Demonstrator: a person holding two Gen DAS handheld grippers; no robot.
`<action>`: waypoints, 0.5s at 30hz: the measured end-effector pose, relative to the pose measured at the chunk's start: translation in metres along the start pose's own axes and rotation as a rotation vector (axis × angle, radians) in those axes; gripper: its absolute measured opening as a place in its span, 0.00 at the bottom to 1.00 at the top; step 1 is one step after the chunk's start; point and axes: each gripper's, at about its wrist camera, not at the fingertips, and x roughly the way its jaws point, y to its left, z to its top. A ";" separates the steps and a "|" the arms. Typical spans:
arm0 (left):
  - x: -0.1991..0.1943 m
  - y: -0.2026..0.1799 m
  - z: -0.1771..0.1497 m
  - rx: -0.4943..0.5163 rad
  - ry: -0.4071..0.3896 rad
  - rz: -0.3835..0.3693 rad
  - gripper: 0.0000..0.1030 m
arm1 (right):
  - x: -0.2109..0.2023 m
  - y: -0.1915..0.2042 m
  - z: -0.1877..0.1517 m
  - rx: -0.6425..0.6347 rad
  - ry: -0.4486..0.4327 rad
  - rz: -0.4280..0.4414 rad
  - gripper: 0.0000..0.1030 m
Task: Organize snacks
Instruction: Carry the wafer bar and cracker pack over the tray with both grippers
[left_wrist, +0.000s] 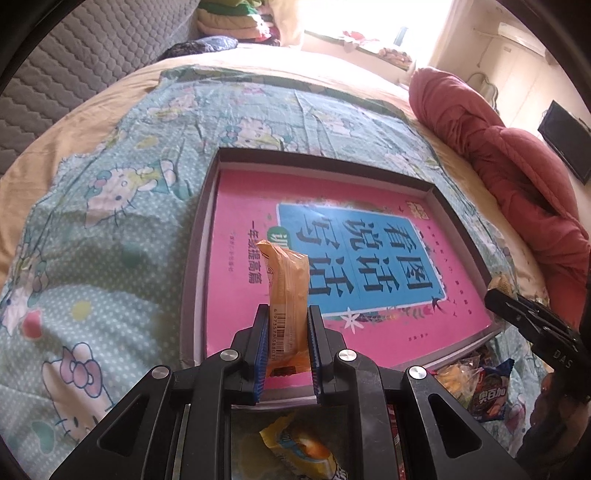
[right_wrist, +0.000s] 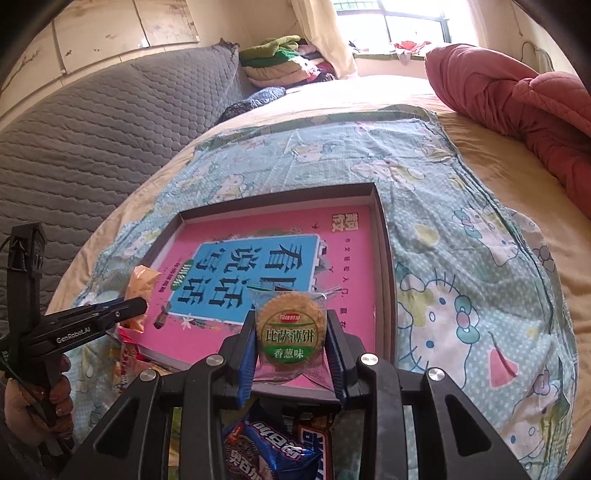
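Bed with cartoon sheet (left_wrist: 110, 206), shallow box (left_wrist: 441, 201) on it. Our left claw (left_wrist: 286, 334) pinches an orange snack pack (left_wrist: 290, 295) upright over the box's near-left corner; right claw (right_wrist: 291, 341) clamps a cracker pack (right_wrist: 291, 328) above its near edge. Box lies straight ahead, below both.

We note a cartoon-cat bedsheet (left_wrist: 110, 206) spread over a beige bed (right_wrist: 498, 147) — a rumpled red quilt (right_wrist: 517, 103) lies at its far side. A grey quilted headboard (right_wrist: 92, 122) stands beside it; folded clothes (right_wrist: 277, 59) sit stacked near the bright window (right_wrist: 399, 22).
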 end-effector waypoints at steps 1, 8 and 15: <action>0.001 0.000 0.000 0.003 0.005 -0.004 0.19 | 0.002 -0.001 0.000 0.001 0.005 -0.002 0.33; 0.008 -0.001 -0.003 0.015 0.033 -0.014 0.19 | 0.010 -0.004 -0.004 0.002 0.035 -0.031 0.34; 0.011 -0.001 -0.003 0.011 0.044 -0.019 0.19 | 0.014 -0.011 -0.006 0.021 0.058 -0.062 0.34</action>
